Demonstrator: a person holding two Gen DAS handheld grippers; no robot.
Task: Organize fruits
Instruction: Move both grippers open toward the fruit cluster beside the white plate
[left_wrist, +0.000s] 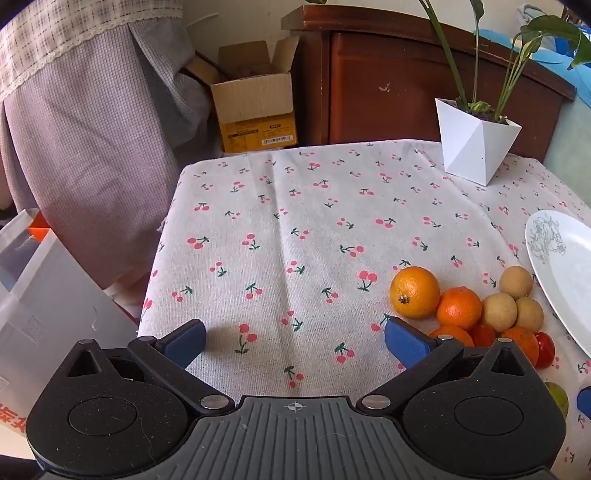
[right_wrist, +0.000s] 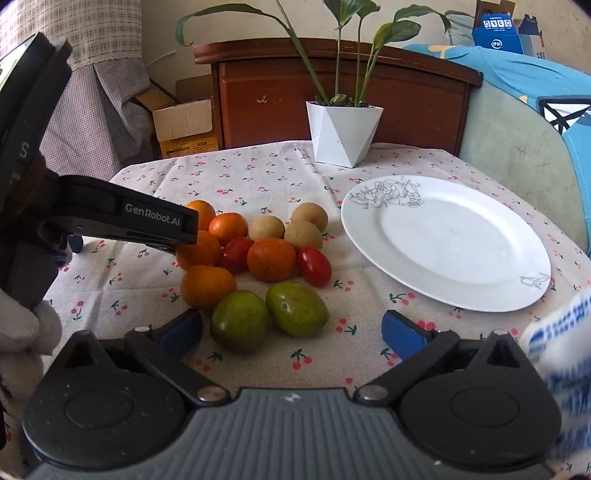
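Tablecloth (right_wrist: 258, 177) printed with cherries, draped over the whole tabletop. Wooden cabinet (right_wrist: 343, 99) behind it, open cardboard box (right_wrist: 184, 122) on the floor to its left. White plate (right_wrist: 447, 243) with a grey flower drawing, lying bare on the right side of the cloth, just right of the fruit. White faceted planter (right_wrist: 343, 133) with long green leaves at the far edge, beyond the plate.

Right gripper (right_wrist: 291, 328) low over the near edge, blue pads spread wide, nothing between them but cloth and the near sides of two green fruits (right_wrist: 269, 317). Left gripper (left_wrist: 295, 339) further left over bare cloth, likewise spread wide and empty; seen from the right wrist as a black arm (right_wrist: 122, 218) reaching across the left edge of the pile.

Fruit clustered on the cloth left of the plate, pieces touching. Green pair nearest. Five oranges (right_wrist: 271, 258) through the left and middle, the one at far left partly hidden by the arm. Three round tan fruits (right_wrist: 303, 234) at the back right. Two small red tomatoes (right_wrist: 314, 266) tucked among the oranges.
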